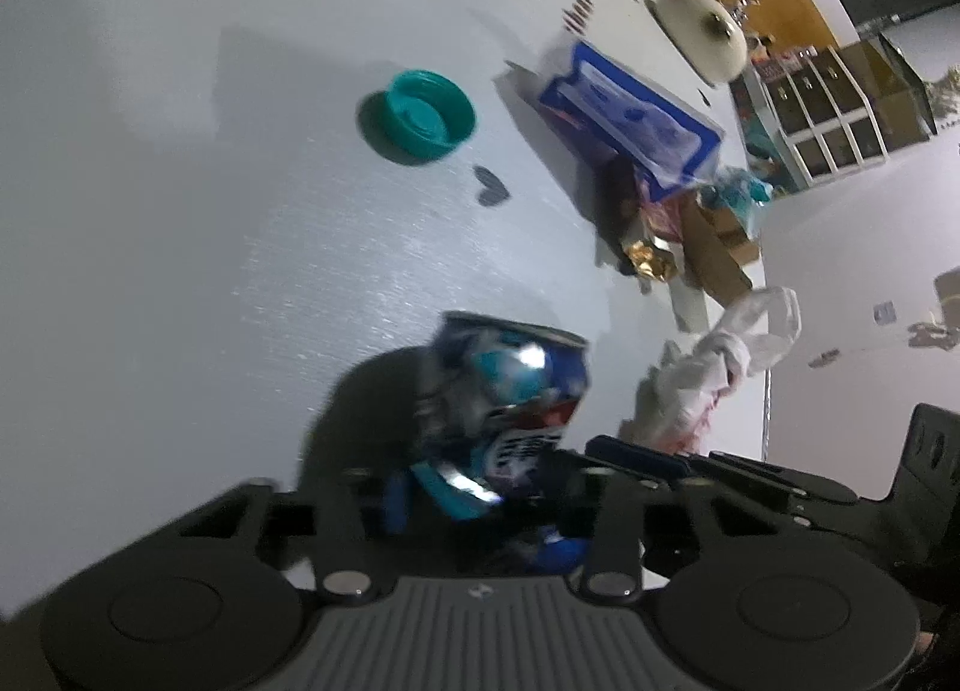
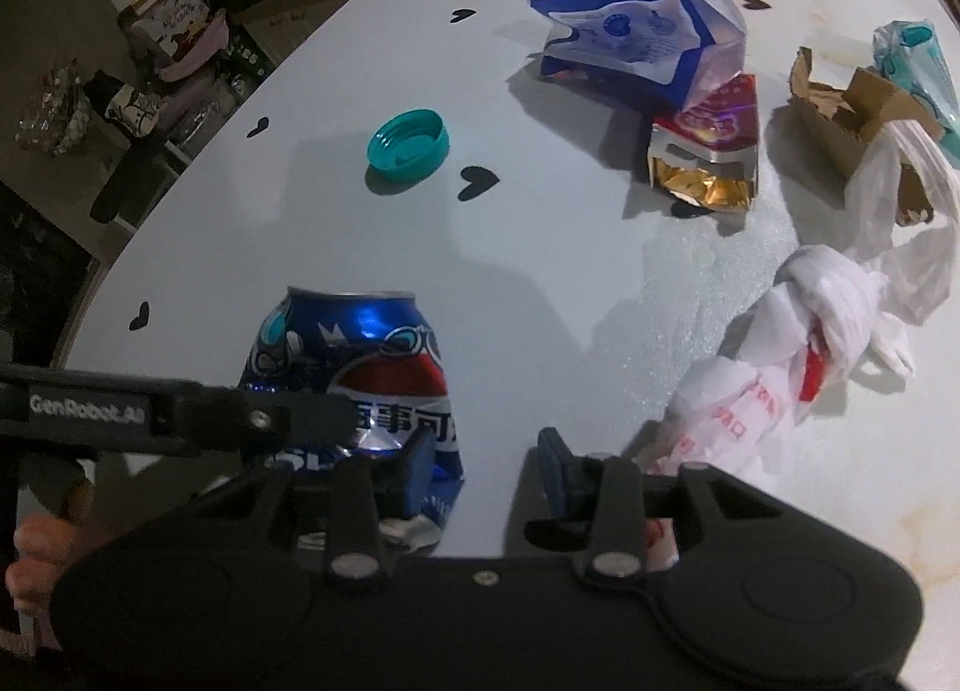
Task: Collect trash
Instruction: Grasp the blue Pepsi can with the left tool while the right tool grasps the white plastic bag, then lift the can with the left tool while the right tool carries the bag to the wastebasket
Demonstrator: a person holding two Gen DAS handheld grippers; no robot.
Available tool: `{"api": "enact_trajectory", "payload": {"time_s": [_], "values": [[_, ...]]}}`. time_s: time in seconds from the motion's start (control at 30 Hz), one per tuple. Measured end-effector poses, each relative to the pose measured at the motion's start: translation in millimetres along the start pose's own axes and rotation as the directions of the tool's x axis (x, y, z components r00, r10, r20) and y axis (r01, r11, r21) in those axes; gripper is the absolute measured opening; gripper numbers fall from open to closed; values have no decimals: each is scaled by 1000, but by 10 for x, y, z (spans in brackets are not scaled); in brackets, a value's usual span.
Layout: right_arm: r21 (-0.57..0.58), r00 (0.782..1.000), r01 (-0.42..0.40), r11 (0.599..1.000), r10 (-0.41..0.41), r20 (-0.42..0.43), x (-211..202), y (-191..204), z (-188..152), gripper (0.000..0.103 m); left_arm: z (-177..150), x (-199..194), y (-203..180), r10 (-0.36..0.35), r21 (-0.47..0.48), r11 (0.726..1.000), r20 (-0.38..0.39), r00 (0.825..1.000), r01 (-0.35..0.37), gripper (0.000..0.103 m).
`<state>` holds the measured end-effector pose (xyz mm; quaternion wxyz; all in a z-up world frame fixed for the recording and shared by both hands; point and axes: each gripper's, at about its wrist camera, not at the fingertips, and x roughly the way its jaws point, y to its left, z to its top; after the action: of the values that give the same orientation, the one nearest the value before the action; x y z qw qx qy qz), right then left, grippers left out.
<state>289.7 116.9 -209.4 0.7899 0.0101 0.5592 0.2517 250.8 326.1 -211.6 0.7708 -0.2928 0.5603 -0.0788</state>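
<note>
Crushed Pepsi can (image 1: 510, 391) at lower centre, pinched between the left gripper (image 1: 498, 481) fingers. Right gripper (image 2: 486, 463) spread apart, empty, just beside it. Probably light, thin-walled, slick (dented already): best gripped across the crumpled waist.

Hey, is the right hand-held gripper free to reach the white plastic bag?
Probably yes: the right hand-held gripper is open, and the white plastic bag lies just beyond its right finger with nothing between.

Can (image 2: 354, 385) nearest, on table (image 2: 540, 283); cap (image 2: 409, 146) behind it; bag (image 2: 780, 385) right; wrappers (image 2: 705, 157) probably farthest.
</note>
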Motion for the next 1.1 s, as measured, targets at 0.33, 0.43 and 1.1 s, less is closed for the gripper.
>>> {"api": "enact_trajectory", "payload": {"time_s": [0.33,0.43,1.1], "values": [[3,968,142,990,-139,208,-655,8,3,50,56,-59,-159,12,51,999,21,1000,-13,25],[102,937,220,970,-240,253,-800,-125,19,68,67,-103,-221,28,73,997,41,999,-31,23],[384,969,190,904,-235,75,-302,-589,-19,40,59,-398,-542,214,200,945,222,951,-259,20]]}}
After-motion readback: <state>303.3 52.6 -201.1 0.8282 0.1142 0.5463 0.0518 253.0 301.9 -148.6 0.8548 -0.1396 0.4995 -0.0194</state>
